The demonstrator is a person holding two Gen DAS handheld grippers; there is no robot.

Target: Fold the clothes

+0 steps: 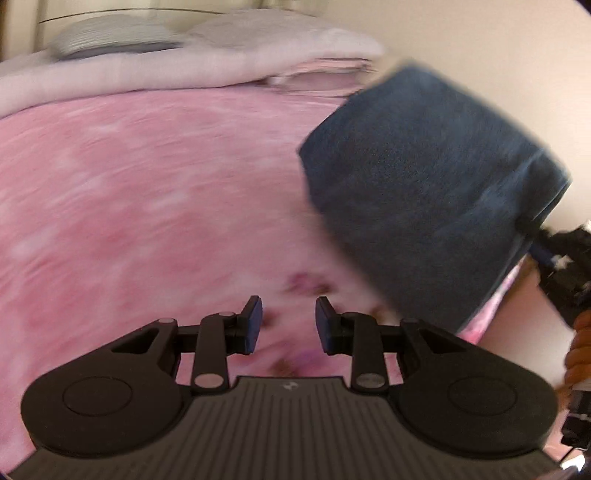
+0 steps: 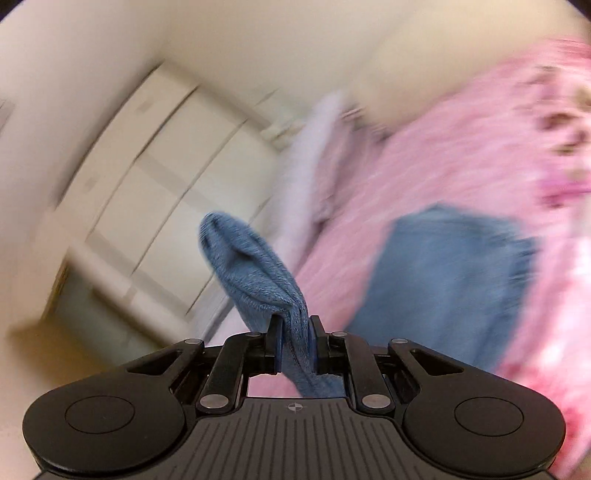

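We see a bed (image 1: 147,192) spread with a pink mottled cover that looks soft and fleecy, with a darker flowered patch near the edge closest to us. Cream walls stand behind it, and from the right wrist a pale cabinet (image 2: 147,177) with panelled doors shows blurred beyond the bed's side. Along the far edge of the bed lies a folded pale pink blanket (image 1: 207,62), thick and layered, and beside it toward the far left corner a grey ribbed pillow (image 1: 110,35).

The blue garment (image 1: 424,177) is a knitted or terry-like cloth, dark in shade from the left wrist and lighter blue from the right. Its broad body hangs over the bed's right edge, lifted off the cover, and it blocks the view of that corner.

Our right claw (image 2: 295,345) has its jaws drawn narrow and pinches a bunched fold of the blue garment; the cloth rises in a rounded hump ahead of the pads and trails down behind them.

Our left claw (image 1: 289,325) stands partly open above the pink cover with nothing between its jaws, the garment off to its right and not touching it. A hand (image 1: 580,350) shows at the right rim of that view.
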